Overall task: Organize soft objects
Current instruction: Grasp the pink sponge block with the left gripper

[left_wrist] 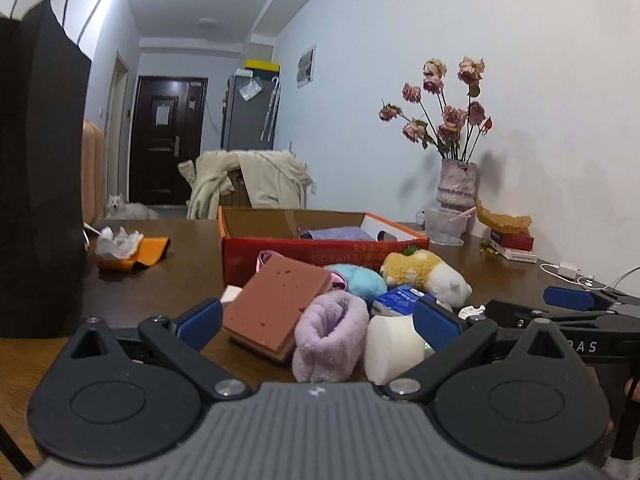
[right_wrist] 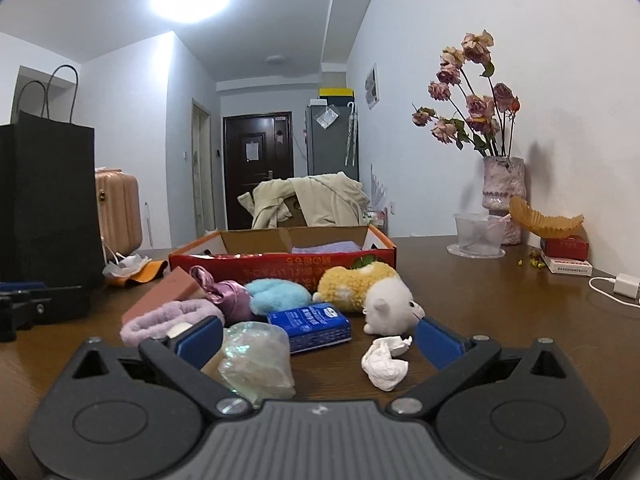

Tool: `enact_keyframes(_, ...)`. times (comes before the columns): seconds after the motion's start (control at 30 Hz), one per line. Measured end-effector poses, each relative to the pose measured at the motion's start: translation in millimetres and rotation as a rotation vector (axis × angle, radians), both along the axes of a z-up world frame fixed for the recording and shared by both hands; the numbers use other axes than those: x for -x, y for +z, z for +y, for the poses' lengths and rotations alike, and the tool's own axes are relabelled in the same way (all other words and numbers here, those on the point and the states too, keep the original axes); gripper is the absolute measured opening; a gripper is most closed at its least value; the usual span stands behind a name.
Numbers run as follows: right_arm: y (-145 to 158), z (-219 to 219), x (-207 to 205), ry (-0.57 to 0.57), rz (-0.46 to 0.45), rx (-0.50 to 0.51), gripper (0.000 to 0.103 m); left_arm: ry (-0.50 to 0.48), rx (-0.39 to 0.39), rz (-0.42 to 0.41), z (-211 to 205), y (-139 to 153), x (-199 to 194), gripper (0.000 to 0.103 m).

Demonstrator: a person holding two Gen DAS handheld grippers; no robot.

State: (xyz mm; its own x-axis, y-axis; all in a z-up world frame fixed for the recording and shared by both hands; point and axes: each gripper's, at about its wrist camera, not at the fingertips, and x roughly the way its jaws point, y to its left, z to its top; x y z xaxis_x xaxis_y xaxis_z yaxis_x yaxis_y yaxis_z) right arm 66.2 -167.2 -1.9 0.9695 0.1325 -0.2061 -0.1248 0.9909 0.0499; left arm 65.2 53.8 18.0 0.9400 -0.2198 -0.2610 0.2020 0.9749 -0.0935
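A pile of soft things lies on the brown table in front of a red cardboard box (left_wrist: 320, 254) (right_wrist: 280, 262). It holds a brown sponge (left_wrist: 276, 310), a lilac fuzzy band (left_wrist: 330, 336) (right_wrist: 170, 318), a white roll (left_wrist: 394, 348), a blue plush (left_wrist: 358, 282) (right_wrist: 278, 296), a yellow-white plush toy (left_wrist: 424, 276) (right_wrist: 372, 292), a blue tissue pack (right_wrist: 310, 324), a pink satin scrunchie (right_wrist: 228, 294), a shiny plastic wrap (right_wrist: 256, 362) and a crumpled tissue (right_wrist: 384, 362). My left gripper (left_wrist: 318, 322) is open, its fingers either side of the sponge, band and roll. My right gripper (right_wrist: 318, 338) is open and empty, above the wrap and tissue.
A black paper bag (left_wrist: 38, 176) (right_wrist: 46, 200) stands at the left. An orange pouch with tissue (left_wrist: 128, 250) lies behind it. A vase of dried roses (left_wrist: 456, 184) (right_wrist: 502, 192), a clear cup (right_wrist: 478, 234), small boxes and a white charger (right_wrist: 626, 284) line the right wall.
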Motion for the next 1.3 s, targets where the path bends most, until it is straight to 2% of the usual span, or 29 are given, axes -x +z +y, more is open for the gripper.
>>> enact_keyframes(0.17,0.7,-2.7,-12.2,0.012,0.009,-0.013,0.102,0.012,-0.001,0.069,-4.6,-5.4,-30.1,0.103)
enact_keyframes(0.33,11.8,-0.6,-37.4,0.092,0.030,-0.038,0.098,0.045,0.056,0.124,6.7,-4.9,-62.4,0.103)
enact_keyframes(0.4,19.2,3.1,-53.9,0.148,0.057,-0.059,0.092,0.075,0.094,0.173,16.4,-5.9,-75.9,0.102)
enact_keyframes(0.43,23.2,6.4,-63.8,0.181,0.073,-0.071,0.088,0.082,0.128,0.207,23.1,-6.7,-83.3,0.097)
enact_keyframes(0.5,29.6,19.1,-86.7,0.254,0.117,-0.071,0.085,0.080,0.211,0.280,36.5,-10.6,-97.3,0.083)
enact_keyframes(0.53,31.7,28.4,-100.6,0.299,0.146,-0.064,0.079,0.074,0.261,0.316,43.6,-13.9,-104.0,0.071)
enact_keyframes(0.57,33.7,37.2,-113.1,0.332,0.171,-0.058,0.072,0.064,0.298,0.337,49.3,-17.3,-108.7,0.064)
enact_keyframes(0.63,35.2,52.6,-136.4,0.384,0.211,-0.055,0.068,0.053,0.352,0.382,57.9,-23.1,-119.1,0.057)
enact_keyframes(0.73,34.2,75.0,-165.5,0.436,0.256,-0.061,0.060,0.060,0.373,0.435,62.7,-27.8,-130.7,0.055)
enact_keyframes(0.83,26.0,89.5,-182.3,0.455,0.313,-0.048,0.035,0.038,0.440,0.479,70.0,-33.1,-138.5,0.055)
enact_keyframes(0.97,21.0,84.2,-182.2,0.454,0.332,-0.090,0.028,0.057,0.465,0.454,74.4,-29.5,-140.1,0.037)
enact_keyframes(1.03,30.6,76.5,-179.3,0.455,0.310,-0.114,0.028,0.045,0.488,0.410,77.0,-15.5,-143.1,0.037)
enact_keyframes(1.1,44.7,69.8,-181.5,0.458,0.282,-0.134,0.028,0.024,0.477,0.357,76.2,4.5,-154.0,0.037)
enact_keyframes(1.23,72.5,60.4,-219.1,0.438,0.279,-0.149,0.027,-0.013,0.429,0.279,71.4,46.1,-210.4,0.037)
enact_keyframes(1.3,83.0,58.7,-249.7,0.428,0.284,-0.152,0.027,-0.039,0.423,0.278,71.5,61.2,-252.6,0.037)
